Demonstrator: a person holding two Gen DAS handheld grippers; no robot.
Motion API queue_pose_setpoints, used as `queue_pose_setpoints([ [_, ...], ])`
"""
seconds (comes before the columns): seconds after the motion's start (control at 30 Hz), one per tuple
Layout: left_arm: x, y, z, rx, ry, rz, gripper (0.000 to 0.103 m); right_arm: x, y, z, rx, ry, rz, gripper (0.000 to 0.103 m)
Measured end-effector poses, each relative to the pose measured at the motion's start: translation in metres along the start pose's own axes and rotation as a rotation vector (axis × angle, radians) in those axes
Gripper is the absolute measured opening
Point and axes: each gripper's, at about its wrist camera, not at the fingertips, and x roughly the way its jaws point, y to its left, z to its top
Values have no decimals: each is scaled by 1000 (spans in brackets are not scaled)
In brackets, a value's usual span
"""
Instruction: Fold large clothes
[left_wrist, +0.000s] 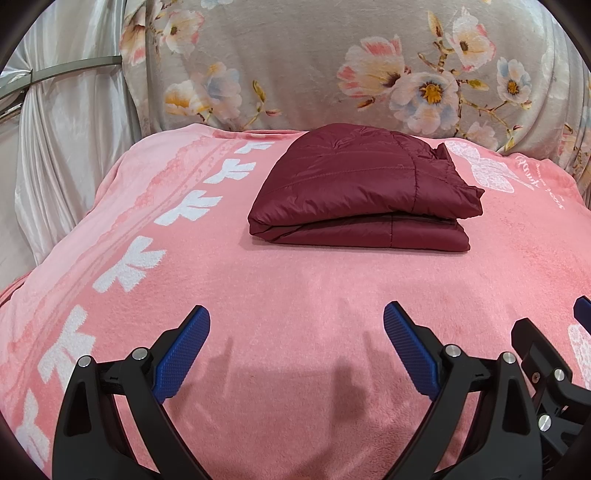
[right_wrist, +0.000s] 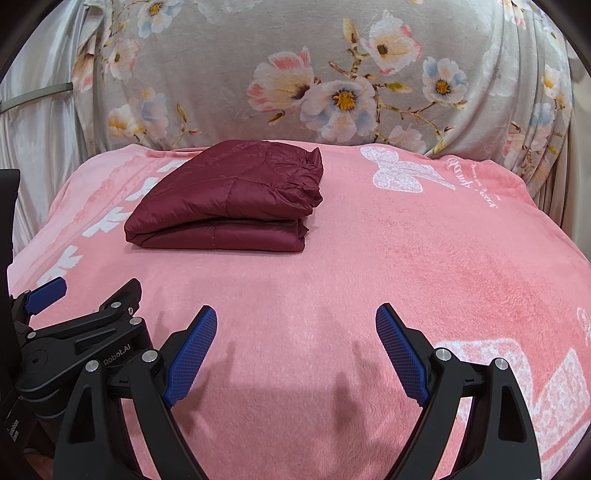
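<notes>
- Maroon quilted jacket lies folded into a compact stack, layers one atop another, on the pink blanket. Sits toward the far side of the surface, close to the floral grey fabric draped upright behind it.
- In the left wrist view the jacket sits ahead, slightly right of centre; in the right wrist view it sits ahead and to the left.
- Left hand-held gripper: jaws spread wide, blue textured pads well apart, nothing between them. Hovers over bare pink blanket, well apart from the jacket.
- Right hand-held gripper: likewise wide, blue pads apart, nothing held. Near edge of the blanket, well short of the jacket.
- The two grippers sit side by side; each shows at the edge of the other's view.
- Blanket carries white bow shapes in a row along the left and a white butterfly print right of the jacket.
- Pale satin curtain hangs at far left.
- Gripper shadows fall on the blanket just ahead of the pads.
</notes>
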Motion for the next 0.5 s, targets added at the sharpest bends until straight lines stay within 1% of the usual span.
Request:
queue_pose_setpoints([
  [0.5,0,1,0,0,-3,2,90,0,2,-2,-1,-3,2,86],
])
